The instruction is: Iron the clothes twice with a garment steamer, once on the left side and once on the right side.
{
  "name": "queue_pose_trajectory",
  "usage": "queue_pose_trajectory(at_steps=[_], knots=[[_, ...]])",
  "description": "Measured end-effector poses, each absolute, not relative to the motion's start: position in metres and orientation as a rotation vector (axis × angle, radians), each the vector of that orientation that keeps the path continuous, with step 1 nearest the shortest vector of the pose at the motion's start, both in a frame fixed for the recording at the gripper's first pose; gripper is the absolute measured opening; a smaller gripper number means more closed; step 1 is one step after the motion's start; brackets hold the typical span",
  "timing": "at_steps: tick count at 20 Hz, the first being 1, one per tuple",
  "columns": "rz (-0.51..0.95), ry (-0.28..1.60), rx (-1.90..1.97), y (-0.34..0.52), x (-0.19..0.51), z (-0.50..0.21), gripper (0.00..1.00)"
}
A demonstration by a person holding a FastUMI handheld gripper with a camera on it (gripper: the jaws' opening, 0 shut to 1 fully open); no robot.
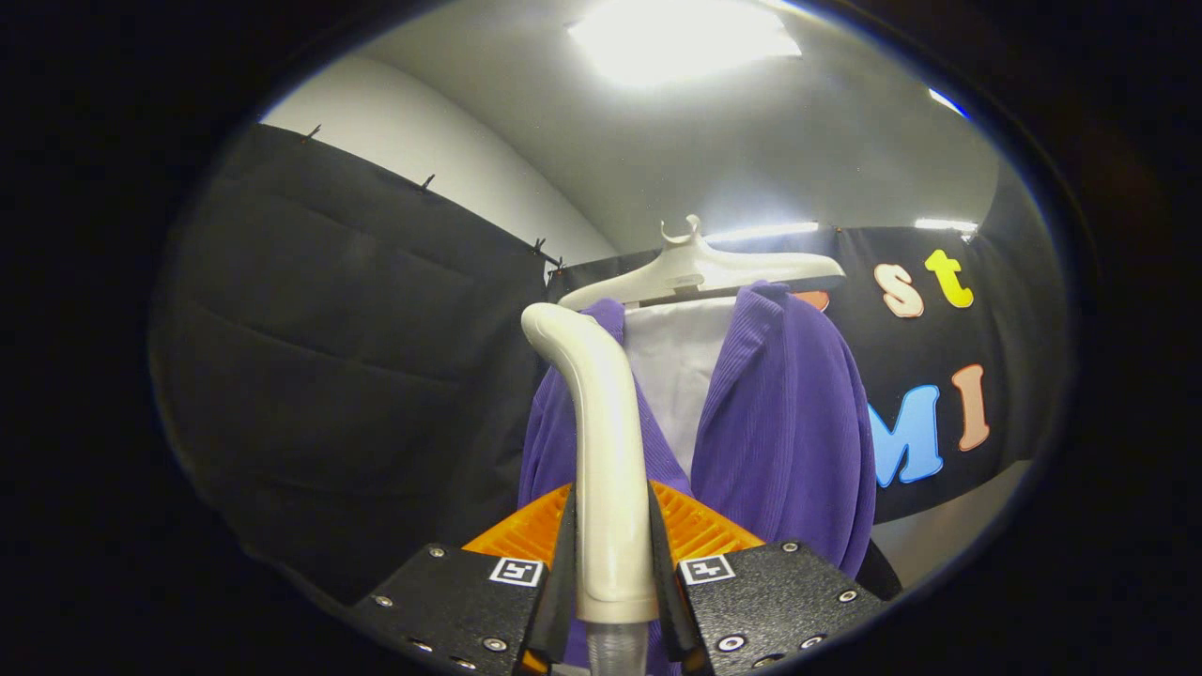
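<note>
Gripper [610, 554]: its 2 fingers are clamped on the steamer handle, 1 on each side.
Garment steamer [601, 422]: white, upright between the fingers, curved head bent over at the top against the garment's left shoulder area.
Garment [779, 422]: purple ribbed jacket over a white inner layer [676, 376], just beyond the fingers.
Hanger [700, 268]: white, carrying the jacket, in front of the dark booth wall.
Ceiling light [681, 38]: on, overhead.
</note>
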State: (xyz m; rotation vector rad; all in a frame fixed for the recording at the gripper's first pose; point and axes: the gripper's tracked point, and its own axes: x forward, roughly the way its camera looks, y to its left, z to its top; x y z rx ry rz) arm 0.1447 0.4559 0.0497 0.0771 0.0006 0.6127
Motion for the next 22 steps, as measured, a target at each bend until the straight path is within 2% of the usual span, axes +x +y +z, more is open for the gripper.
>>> queue_pose_trajectory(at_steps=[22], knots=[[0.659, 0.302, 0.009, 0.421, 0.077, -0.104, 0.39]])
